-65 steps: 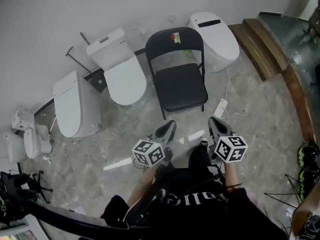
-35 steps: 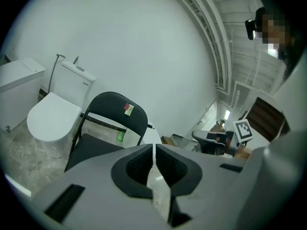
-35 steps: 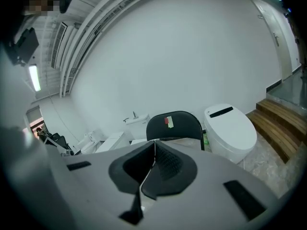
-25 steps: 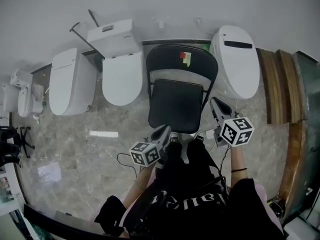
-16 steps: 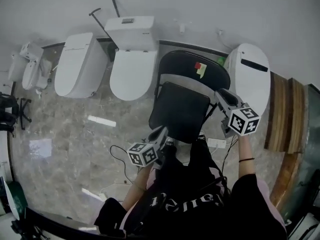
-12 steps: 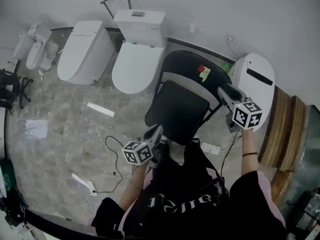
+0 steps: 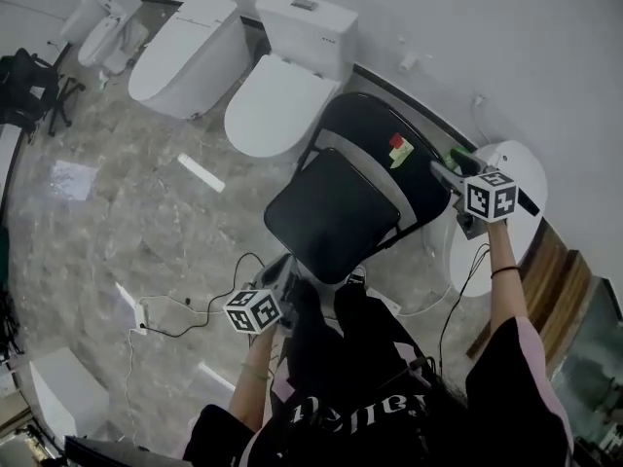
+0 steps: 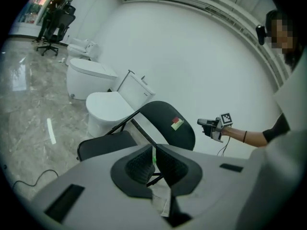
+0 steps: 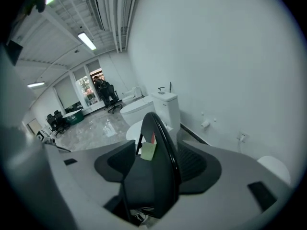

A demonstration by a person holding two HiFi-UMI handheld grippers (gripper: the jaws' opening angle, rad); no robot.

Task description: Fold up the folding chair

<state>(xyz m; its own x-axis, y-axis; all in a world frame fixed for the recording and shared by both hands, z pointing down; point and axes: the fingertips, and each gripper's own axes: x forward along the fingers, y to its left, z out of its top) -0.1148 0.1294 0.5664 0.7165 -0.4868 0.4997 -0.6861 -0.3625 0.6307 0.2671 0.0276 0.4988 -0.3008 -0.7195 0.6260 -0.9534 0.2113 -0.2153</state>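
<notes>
The black folding chair (image 7: 336,212) stands unfolded, its backrest (image 7: 394,139) carrying a red and green sticker. My right gripper (image 7: 445,169) is at the backrest's right edge. Its jaws are opening, and the backrest rim (image 9: 160,143) runs between them without being pinched. My left gripper (image 7: 280,280) hangs low by the seat's front corner, shut on nothing. In the left gripper view my left gripper (image 8: 153,153) points past the seat (image 8: 103,145) toward the backrest (image 8: 168,123), apart from both.
White toilets (image 7: 277,105) (image 7: 185,56) stand behind the chair along the wall, and another (image 7: 487,227) sits under my right arm. Cables (image 7: 200,300) and a power strip (image 7: 131,305) lie on the marble floor at left. A wooden step (image 7: 545,270) is at right.
My right gripper swung out to the backrest's right edge and its jaws opened around the rim. My left gripper sank lower by the seat's front. I have stepped closer to the chair.
</notes>
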